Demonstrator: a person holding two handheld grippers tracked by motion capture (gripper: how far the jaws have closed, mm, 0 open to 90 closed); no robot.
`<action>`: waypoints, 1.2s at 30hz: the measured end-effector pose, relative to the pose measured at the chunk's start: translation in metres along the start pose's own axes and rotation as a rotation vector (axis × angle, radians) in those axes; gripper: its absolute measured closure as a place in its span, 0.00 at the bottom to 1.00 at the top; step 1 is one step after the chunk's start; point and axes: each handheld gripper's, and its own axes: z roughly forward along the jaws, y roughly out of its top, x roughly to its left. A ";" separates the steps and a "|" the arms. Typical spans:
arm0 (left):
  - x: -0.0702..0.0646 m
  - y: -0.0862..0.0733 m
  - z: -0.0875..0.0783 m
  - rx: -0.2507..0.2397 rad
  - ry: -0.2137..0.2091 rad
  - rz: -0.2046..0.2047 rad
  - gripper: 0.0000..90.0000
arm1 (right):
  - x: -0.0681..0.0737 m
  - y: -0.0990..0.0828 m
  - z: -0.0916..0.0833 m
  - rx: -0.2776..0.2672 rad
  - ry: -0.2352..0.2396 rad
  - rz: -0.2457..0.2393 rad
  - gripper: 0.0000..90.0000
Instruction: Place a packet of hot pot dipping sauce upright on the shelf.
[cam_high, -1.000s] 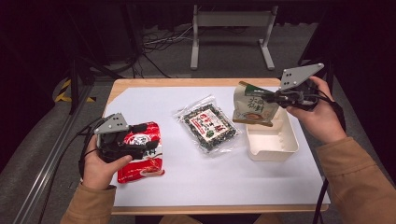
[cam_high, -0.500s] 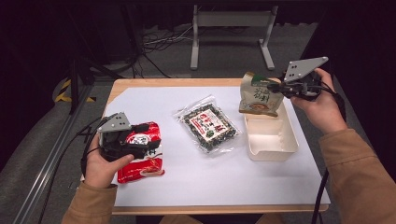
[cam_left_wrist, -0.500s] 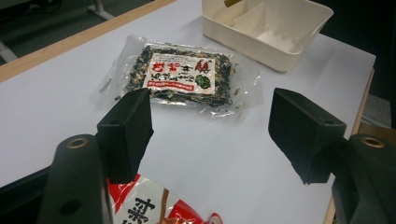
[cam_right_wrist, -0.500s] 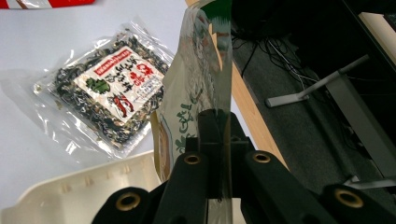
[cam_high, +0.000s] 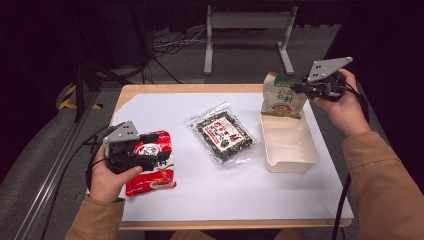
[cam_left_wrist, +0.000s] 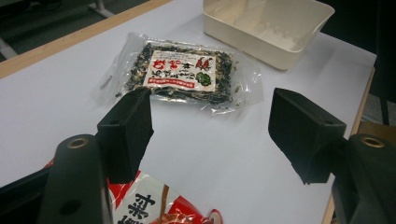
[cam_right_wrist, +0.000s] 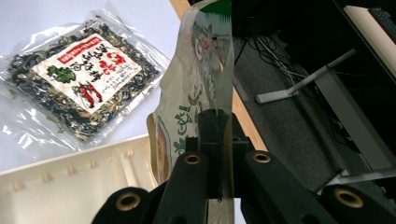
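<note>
At upper right, the right gripper (cam_high: 300, 90), fingers clenched on the green-topped pouch's (cam_high: 281, 96) edge, hangs it over the cream tray (cam_high: 290, 150); it may slip or topple outside, while the left gripper (cam_left_wrist: 210, 121), fingers released, hovers over the red packet (cam_high: 152, 175)

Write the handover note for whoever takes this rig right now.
Right hand-held gripper: shut on the edge of the green-and-beige pouch, held upright above the far end of the cream tray.
Left hand-held gripper: open, nothing between its jaws, hovering over the red snack packet near the table's left edge.
Clear packet of dried seaweed mix: flat at mid-table, beside the tray.
Done: pouch lifted. The tray holds nothing yet.
Left, probably: lower the pouch into the tray, then the other two packets.
</note>
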 end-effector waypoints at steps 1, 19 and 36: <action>0.001 0.000 -0.001 0.000 0.001 -0.002 0.35 | -0.001 -0.002 0.001 -0.003 -0.004 0.002 0.99; 0.002 -0.003 -0.001 0.005 0.001 -0.011 0.35 | -0.012 -0.022 0.025 -0.003 -0.015 -0.024 0.99; 0.003 -0.004 0.001 0.012 -0.001 -0.019 0.34 | -0.012 -0.042 0.042 0.010 -0.013 0.026 0.98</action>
